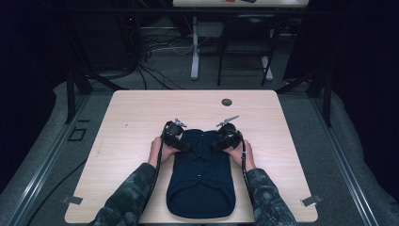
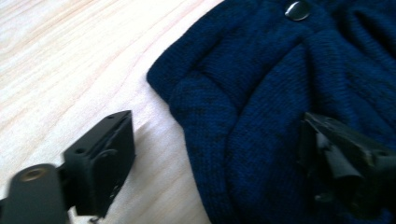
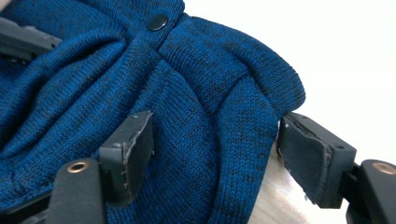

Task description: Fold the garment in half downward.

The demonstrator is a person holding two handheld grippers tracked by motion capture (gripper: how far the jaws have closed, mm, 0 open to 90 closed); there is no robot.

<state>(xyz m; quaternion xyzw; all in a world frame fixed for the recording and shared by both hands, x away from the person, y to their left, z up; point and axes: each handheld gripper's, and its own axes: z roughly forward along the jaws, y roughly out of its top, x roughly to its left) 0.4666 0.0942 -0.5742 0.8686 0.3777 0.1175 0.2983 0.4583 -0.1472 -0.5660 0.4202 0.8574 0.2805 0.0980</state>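
A dark blue knitted sweater lay on the near middle of the wooden table, its long axis running near to far, its bunched end farthest from the person. The left gripper stood open, jaws straddling the garment's far left edge. The right gripper likewise gaped around a fold at the far right. A snap button showed there.

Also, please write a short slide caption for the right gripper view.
Open right gripper straddling a folded edge of the blue knit garment beside its dark snap button.
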